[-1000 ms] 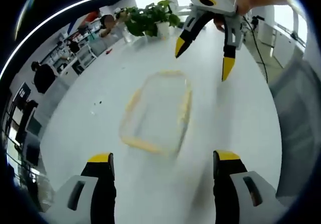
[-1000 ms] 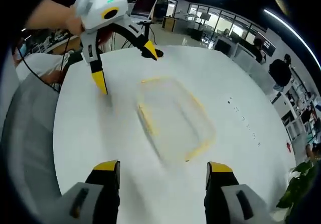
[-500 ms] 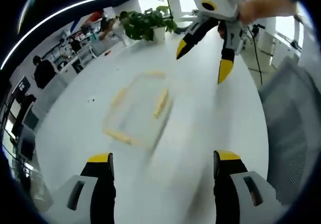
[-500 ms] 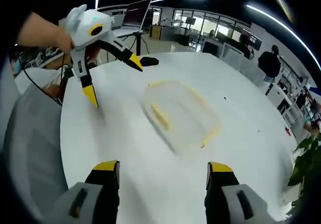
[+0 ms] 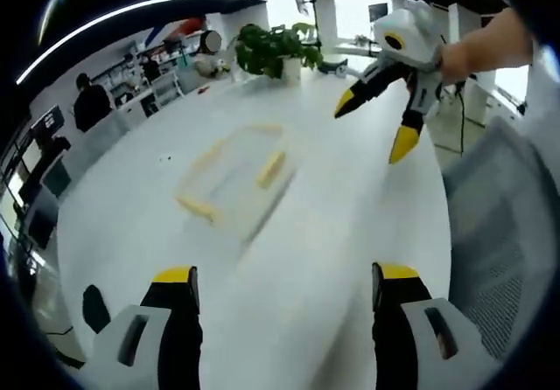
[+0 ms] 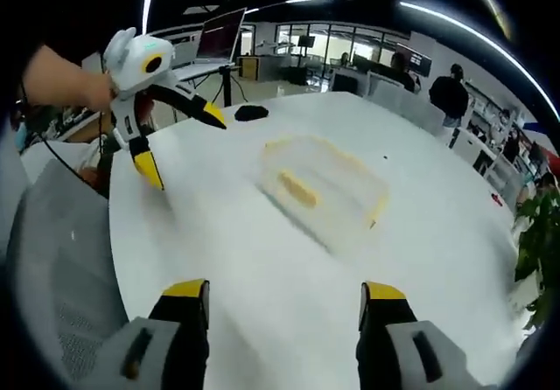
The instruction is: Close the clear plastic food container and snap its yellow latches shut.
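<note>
On the white round table [image 5: 350, 233] in an open office, the clear container [image 5: 234, 176] with yellow latches [image 5: 272, 168] lies mid-table. Since a second ago we have pulled both grippers back; left gripper [image 5: 284, 285] and right gripper [image 6: 284, 294] stand wide, empty, well apart from it. Latching appears finished.

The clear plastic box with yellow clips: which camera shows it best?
The right gripper view: the container sits nearer mid-picture, with one yellow latch distinct. The left gripper view shows the container smaller and blurrier.
</note>
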Tool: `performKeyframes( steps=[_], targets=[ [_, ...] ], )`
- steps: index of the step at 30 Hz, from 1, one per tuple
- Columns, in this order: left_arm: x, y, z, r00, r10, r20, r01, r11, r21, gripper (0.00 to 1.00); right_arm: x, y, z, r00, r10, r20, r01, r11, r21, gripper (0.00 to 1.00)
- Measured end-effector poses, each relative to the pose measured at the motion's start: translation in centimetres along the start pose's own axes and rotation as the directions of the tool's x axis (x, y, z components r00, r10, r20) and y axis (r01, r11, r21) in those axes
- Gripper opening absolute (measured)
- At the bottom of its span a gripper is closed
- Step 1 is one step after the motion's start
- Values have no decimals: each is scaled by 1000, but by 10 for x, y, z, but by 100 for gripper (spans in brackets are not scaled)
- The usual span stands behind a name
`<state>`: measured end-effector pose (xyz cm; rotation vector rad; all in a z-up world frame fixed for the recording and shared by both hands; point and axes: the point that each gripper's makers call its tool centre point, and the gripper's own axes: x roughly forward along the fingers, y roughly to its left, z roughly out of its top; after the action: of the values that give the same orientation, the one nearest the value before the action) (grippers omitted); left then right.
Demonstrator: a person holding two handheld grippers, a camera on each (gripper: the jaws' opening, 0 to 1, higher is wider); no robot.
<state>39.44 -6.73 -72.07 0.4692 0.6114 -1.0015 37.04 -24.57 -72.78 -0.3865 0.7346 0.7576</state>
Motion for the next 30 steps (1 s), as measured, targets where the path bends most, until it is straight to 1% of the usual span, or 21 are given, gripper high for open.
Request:
performKeyframes(
  steps=[3,5,8,15,19,21,26,30],
  targets=[
    [-5,-8,-7,1000,3,12,-3,1000,-1,79,-3,3,-1,1000,-12,10,12,1000,11,69],
    [-9,-12,-11,1000,8,20,-8,1000,-17,79,-6,5,-2,1000,-22,21,22,1000,23,69],
    [-14,-18,-14,999,9,50,-6,999,-52,79,-9,9,-4,999,-32,33,31,999,43,69],
    [-29,-24,-20,993,61,97,-48,991,-126,78,-18,23,-18,998,-50,50,46,996,72,69],
    [-37,-33,-32,993,80,82,-68,987,-145,78,-23,26,-23,995,-75,67,70,994,81,69],
    [-40,-36,-36,993,87,76,-75,985,-155,77,-25,29,-26,994,-75,76,68,993,94,70],
    [-51,-38,-39,987,130,97,-107,971,-215,77,-32,38,-31,992,-86,93,75,991,112,70],
    [-55,-43,-43,986,136,95,-112,969,-219,77,-36,45,-35,990,-93,103,80,989,124,69]
  ],
)
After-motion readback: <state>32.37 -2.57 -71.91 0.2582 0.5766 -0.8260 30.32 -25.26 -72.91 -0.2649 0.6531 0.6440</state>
